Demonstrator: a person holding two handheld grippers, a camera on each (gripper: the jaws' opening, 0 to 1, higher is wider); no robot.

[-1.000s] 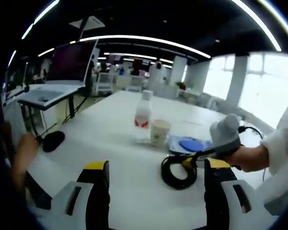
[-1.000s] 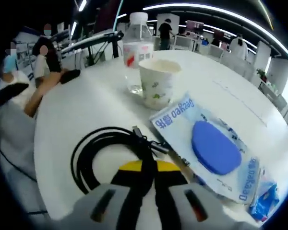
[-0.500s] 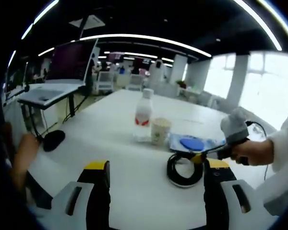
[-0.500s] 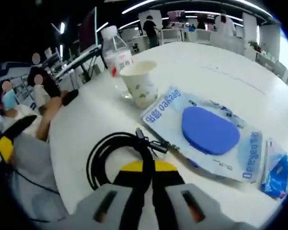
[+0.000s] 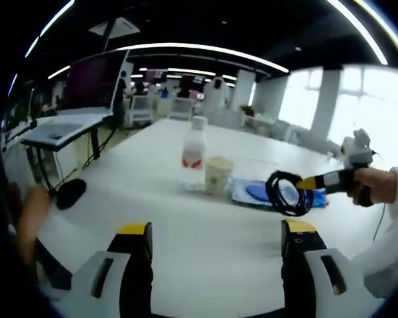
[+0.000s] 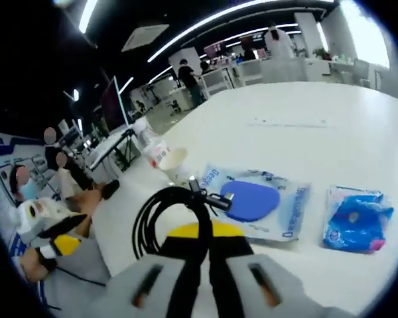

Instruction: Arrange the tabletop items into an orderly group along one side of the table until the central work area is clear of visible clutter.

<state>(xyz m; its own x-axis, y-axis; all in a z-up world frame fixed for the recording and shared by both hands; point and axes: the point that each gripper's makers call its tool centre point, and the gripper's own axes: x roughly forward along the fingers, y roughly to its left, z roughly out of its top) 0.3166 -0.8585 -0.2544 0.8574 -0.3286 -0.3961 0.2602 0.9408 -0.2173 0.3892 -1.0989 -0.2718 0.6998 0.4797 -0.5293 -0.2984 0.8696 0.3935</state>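
1. Jaws of the right gripper (image 6: 199, 232) are clenched on a coiled black cable (image 6: 166, 215), lifted clear of the white table (image 6: 305, 132); its plug ends stick out to the right of the yellow-tipped jaws, over a wipes pack.
2. Cable loops are thin, glossy and round, bunched into one ring that hangs to the left of the jaws in the right gripper view.
3. Left gripper view shows the same ring (image 5: 284, 193) dangling from the right gripper (image 5: 305, 183), held by a hand (image 5: 375, 187) above the table's far right side.
4. Left gripper (image 5: 215, 232) is released, its two yellow-capped jaws set wide apart above bare tabletop, well apart from the cable.
5. Beyond the cable lie a flat blue-and-white wipes pack (image 6: 255, 205) and, to its right, a crinkled blue packet (image 6: 351, 218).
6. Paper cup (image 5: 217, 175) stands just beside a clear plastic bottle (image 5: 194, 154) with a red label and white cap, both upright near the wipes pack.
7. Black computer mouse (image 5: 71, 193) rests at the table's left edge.
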